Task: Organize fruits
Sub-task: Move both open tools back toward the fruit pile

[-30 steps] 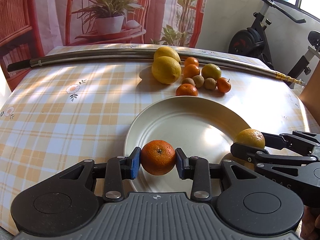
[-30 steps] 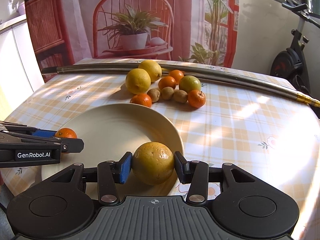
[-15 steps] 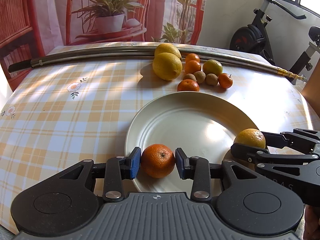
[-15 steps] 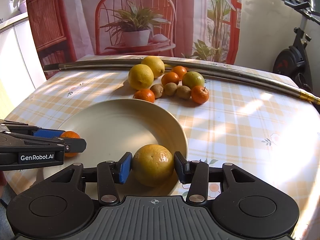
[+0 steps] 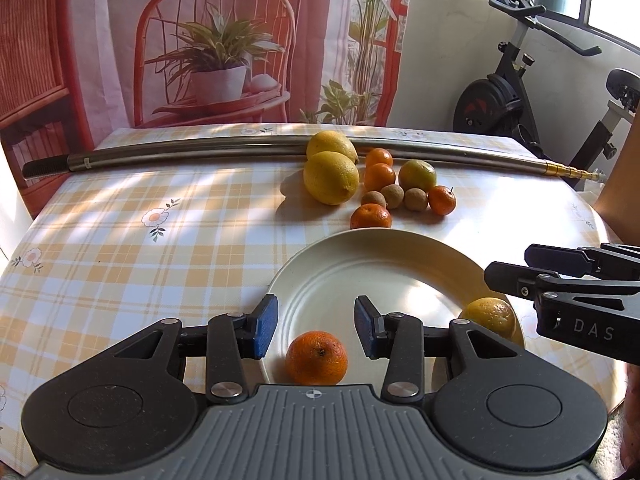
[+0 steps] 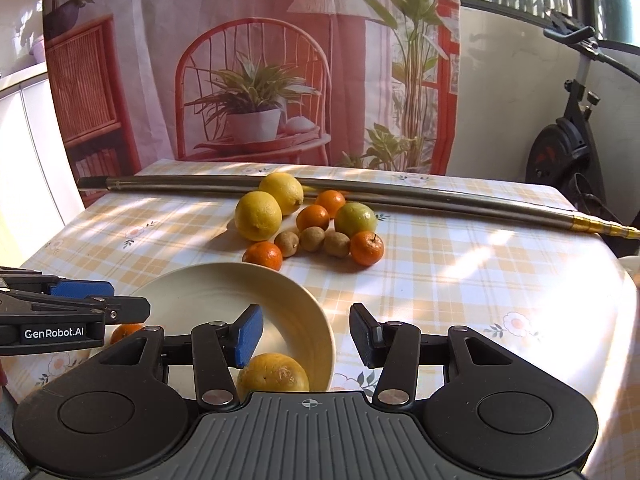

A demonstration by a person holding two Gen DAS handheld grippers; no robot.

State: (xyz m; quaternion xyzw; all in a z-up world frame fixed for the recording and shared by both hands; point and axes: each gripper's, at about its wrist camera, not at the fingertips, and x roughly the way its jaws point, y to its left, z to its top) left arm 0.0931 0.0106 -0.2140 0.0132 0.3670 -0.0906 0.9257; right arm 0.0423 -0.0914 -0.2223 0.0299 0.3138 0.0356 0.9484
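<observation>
Hidden: the yellow fruit at the bottom of the right view is partly cut off by the gripper body.
Left hand-held gripper: wide open, holding nothing; the round bumpy orange sits loose on the plate.
Right hand-held gripper: wide open, holding nothing.
Bench: checked cloth, smooth shiny plate, more fruit piled upper middle.

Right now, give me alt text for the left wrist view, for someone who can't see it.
The left gripper hangs open over a white plate holding a small orange and a yellowish orange, with the right gripper at the right edge. Behind, more fruit sits against a metal rod on a checked tablecloth.
</observation>
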